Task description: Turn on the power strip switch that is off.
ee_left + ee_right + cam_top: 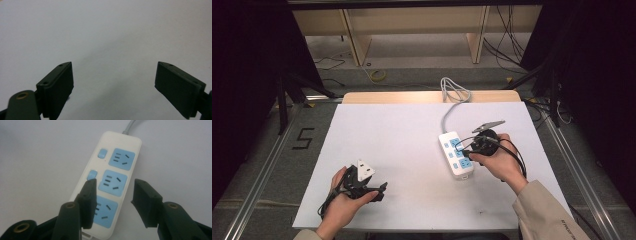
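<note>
A white power strip [456,154] with blue sockets and blue switch buttons lies right of centre on the white table; its grey cord [453,100] runs to the far edge. My right gripper [468,149] hovers just above it, open; in the right gripper view [113,197] the jaws straddle the strip [112,182] near its middle and lower sockets, with nothing between them. My left gripper [382,189] rests near the front left of the table, held in a hand. Its jaws stand wide open [113,82] over bare white surface.
The white table top [402,140] has a wooden strip along its far edge. Beyond it are a wooden shelf frame [412,30] and loose cables on the floor. Metal rails run along both sides of the table.
</note>
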The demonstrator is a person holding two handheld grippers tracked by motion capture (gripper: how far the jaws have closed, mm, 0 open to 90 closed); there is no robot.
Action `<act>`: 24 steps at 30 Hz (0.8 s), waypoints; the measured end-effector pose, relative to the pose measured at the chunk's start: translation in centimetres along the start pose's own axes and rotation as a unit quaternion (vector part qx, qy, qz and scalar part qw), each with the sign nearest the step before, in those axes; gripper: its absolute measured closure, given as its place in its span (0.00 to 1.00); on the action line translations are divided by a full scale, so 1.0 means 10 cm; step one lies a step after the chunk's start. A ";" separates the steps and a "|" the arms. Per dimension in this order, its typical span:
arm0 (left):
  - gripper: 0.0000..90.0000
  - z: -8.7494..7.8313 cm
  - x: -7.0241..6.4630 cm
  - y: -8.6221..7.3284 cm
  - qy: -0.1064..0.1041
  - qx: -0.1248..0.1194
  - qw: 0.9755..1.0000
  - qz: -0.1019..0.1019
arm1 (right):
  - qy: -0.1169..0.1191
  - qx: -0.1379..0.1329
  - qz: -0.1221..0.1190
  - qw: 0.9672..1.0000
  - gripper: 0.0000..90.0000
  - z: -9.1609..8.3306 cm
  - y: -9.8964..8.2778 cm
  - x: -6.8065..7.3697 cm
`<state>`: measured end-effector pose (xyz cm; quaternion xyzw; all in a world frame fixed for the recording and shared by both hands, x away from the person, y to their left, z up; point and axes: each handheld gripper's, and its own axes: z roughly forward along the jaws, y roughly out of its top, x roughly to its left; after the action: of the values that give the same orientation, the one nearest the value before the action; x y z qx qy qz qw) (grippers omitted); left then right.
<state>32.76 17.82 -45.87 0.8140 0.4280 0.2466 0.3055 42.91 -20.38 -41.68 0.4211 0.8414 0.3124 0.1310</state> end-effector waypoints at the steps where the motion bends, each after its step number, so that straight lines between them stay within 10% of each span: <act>1: 0.16 0.00 0.00 0.00 0.000 0.000 1.000 0.000 | 0.000 -0.004 0.003 1.000 0.59 -0.02 -0.02 -0.01; 24: 0.17 0.00 -0.01 0.00 -0.002 0.002 1.000 0.000 | -0.007 -0.070 0.037 0.997 0.53 -0.32 -0.47 -0.19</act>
<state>32.73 17.67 -45.90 0.8149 0.4281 0.2440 0.3051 39.58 -25.32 -42.31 0.4439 0.8004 0.3722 0.1542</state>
